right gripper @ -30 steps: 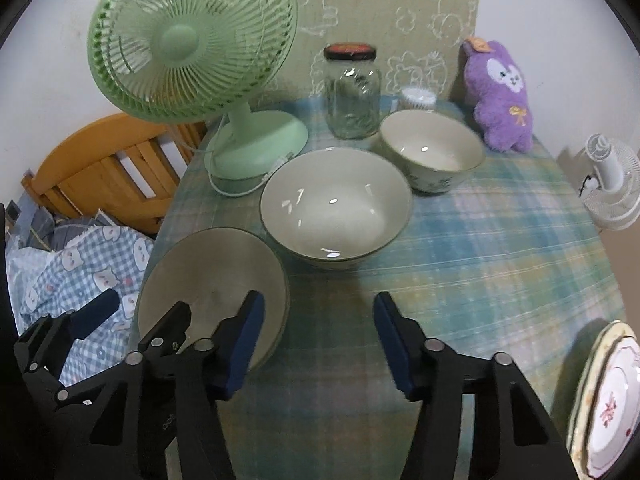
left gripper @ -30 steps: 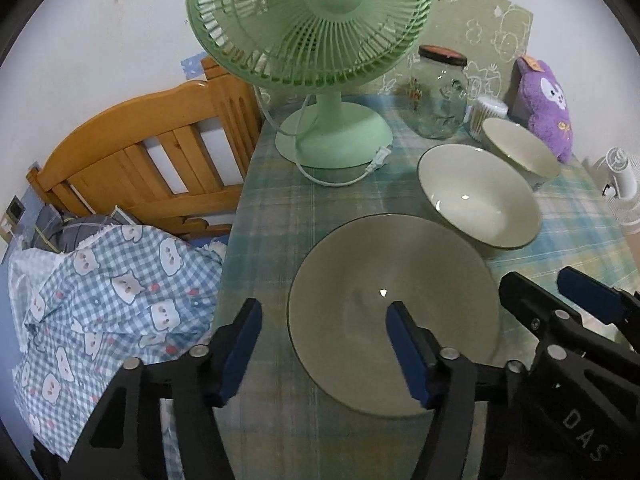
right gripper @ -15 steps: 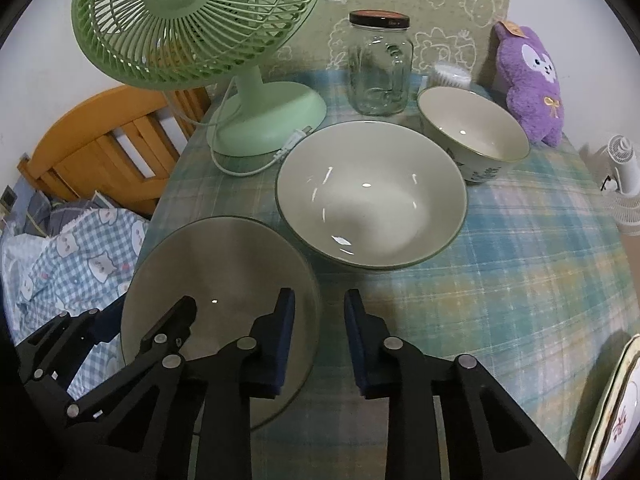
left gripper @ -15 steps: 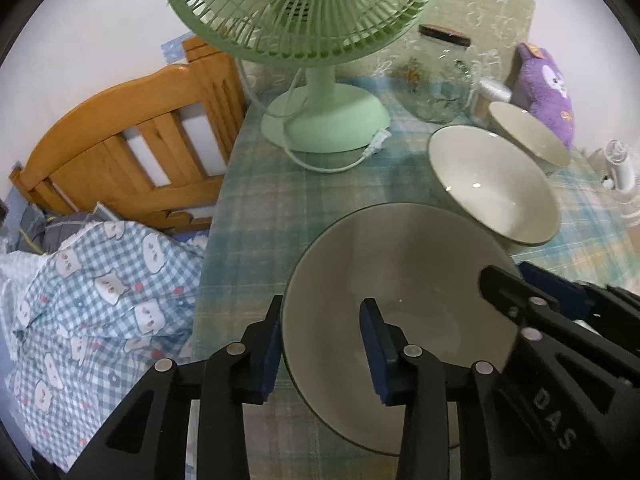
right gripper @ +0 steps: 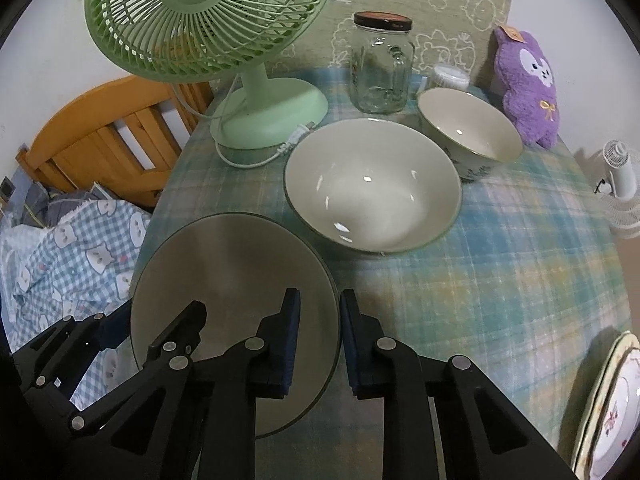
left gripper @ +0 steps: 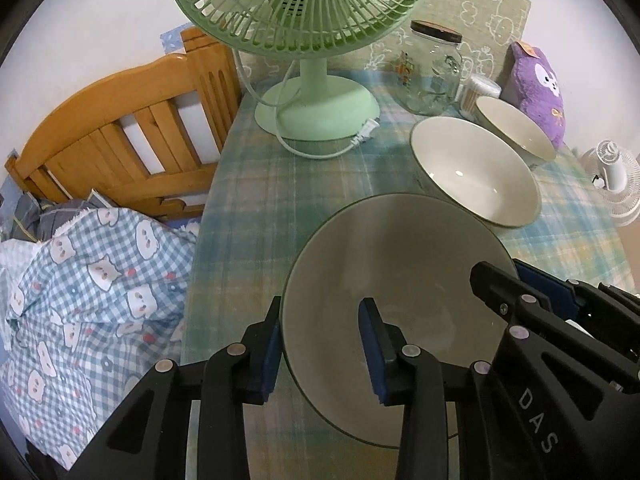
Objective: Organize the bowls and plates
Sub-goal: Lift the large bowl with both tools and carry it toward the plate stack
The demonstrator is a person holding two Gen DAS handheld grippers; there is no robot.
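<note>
Within the last second both tongs have closed from wide apart: left tongs (left gripper: 320, 344) and right tongs (right gripper: 318, 344) now clamp opposite rims of the round grey-green ceramic plate (right gripper: 232, 280) near the plaid tabletop's (right gripper: 500, 280) left edge, apparently ready for lifting.

On the desk (right gripper: 500, 280), the plate (right gripper: 224, 280) lies nearest; behind it the large bowl (right gripper: 372, 184), then the small bowl (right gripper: 468, 136), the jar (right gripper: 380, 68) and the fan (right gripper: 256, 80) at the back.

The near rim of the grey plate (left gripper: 384, 264) is hidden behind the left gripper (left gripper: 322, 344). At four o'clock, a patterned plate (right gripper: 612, 408) is cut off by the picture's edge. The fan (left gripper: 304, 4) is cropped at twelve o'clock.
</note>
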